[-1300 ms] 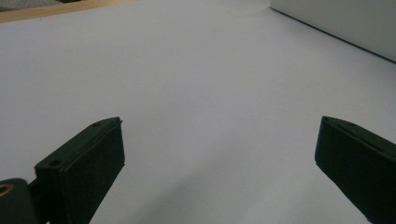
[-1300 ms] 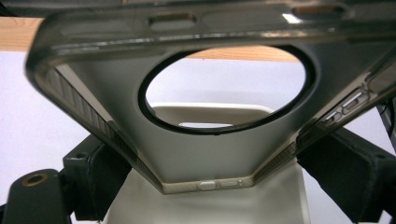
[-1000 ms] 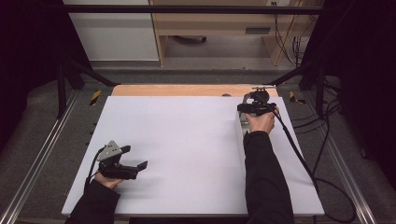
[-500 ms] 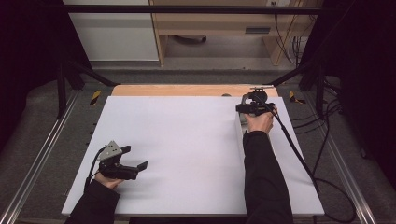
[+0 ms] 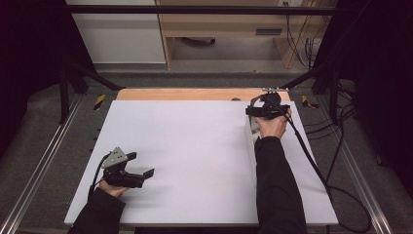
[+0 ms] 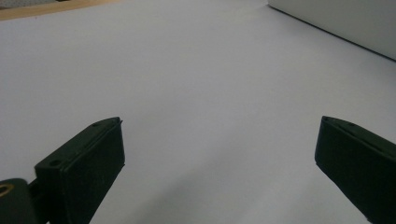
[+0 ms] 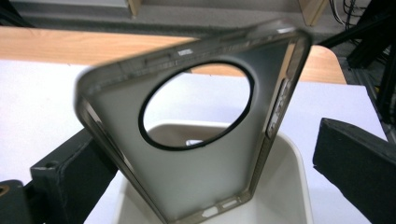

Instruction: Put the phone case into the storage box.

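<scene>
A translucent grey phone case (image 7: 201, 168) with a round camera hole stands tilted between the jaws of my right gripper (image 7: 212, 172). The jaws are wide apart; the case leans by the left jaw, well clear of the right one, and its upper edge is blurred. Below it lies a white bin (image 7: 289, 186). In the high view the right gripper (image 5: 265, 111) hovers over the bin (image 5: 251, 134) at the far right of the white table (image 5: 195, 146). My left gripper (image 5: 141, 173) rests near the front left, open, nothing between its jaws (image 6: 219, 154).
A wooden strip (image 5: 195, 93) runs along the table's far edge. The white bin's wall (image 6: 336, 23) shows at the top right of the left gripper view. A black cable (image 5: 311, 161) trails from the right gripper over the table's right side.
In the high view both hands and grippers stay almost where they were; no clear movement shows.
</scene>
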